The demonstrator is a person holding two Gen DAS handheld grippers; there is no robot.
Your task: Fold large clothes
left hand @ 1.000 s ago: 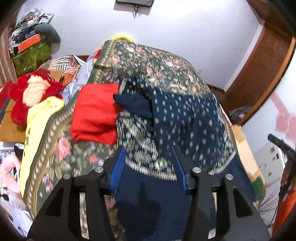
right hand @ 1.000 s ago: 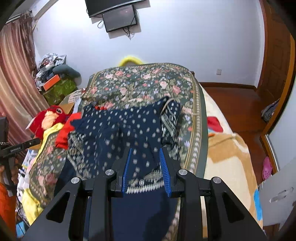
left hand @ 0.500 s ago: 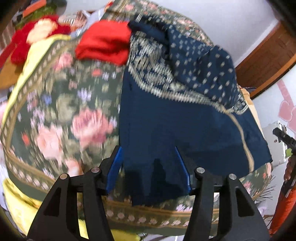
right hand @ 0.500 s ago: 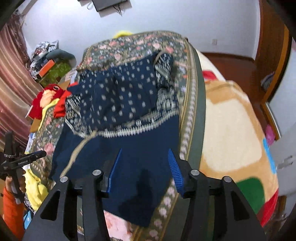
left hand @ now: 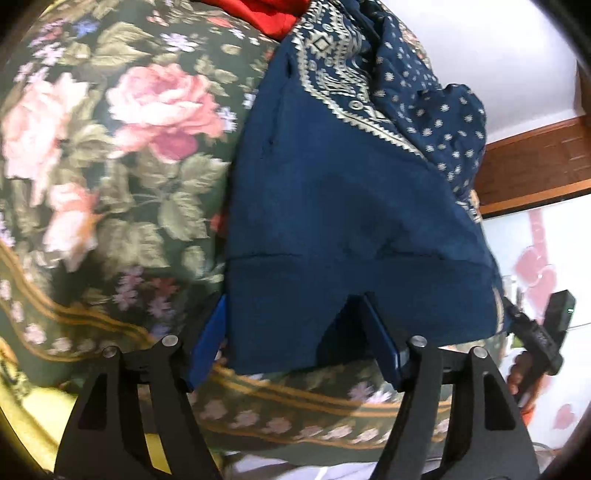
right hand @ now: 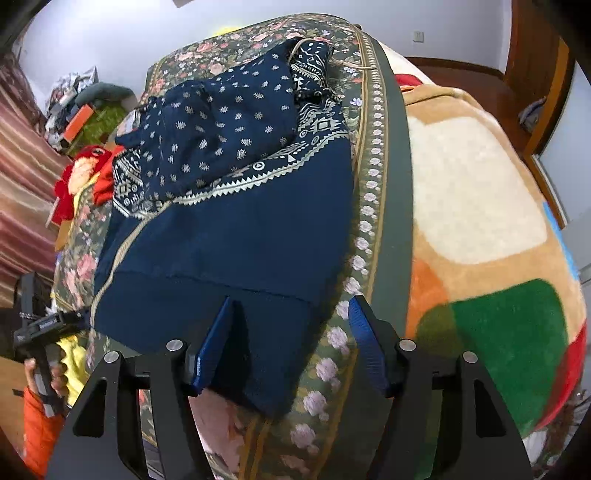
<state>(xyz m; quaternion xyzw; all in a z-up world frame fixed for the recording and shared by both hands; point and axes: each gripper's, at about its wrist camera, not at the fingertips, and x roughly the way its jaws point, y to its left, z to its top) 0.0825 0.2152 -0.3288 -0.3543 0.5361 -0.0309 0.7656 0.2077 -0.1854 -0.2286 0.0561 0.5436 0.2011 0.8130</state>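
A navy garment (left hand: pixel 332 192) with a white patterned band and a dotted upper part lies spread on the floral bedspread (left hand: pixel 122 155), its plain hem toward me. My left gripper (left hand: pixel 293 306) is low over the hem's left corner. Its jaws are opening, and the cloth lies loose between the blue pads (left hand: pixel 207 339). In the right wrist view the same garment (right hand: pixel 236 236) reaches the bedspread's border (right hand: pixel 369 206). My right gripper (right hand: pixel 291 302) straddles the hem's right corner. Its jaws are opening too, with the cloth slack between the pads (right hand: pixel 212 343).
A folded red cloth (left hand: pixel 266 11) lies beyond the garment. A red plush toy (right hand: pixel 79 170) and clutter sit at the far left. A cream, orange and green blanket (right hand: pixel 480 206) covers the bed's right side. A hand in an orange sleeve (right hand: pixel 37 424) holds the other gripper.
Both grippers came down toward the bed with the hem and tipped downward. Their jaws have spread wider, and the hem now rests on the bedspread.
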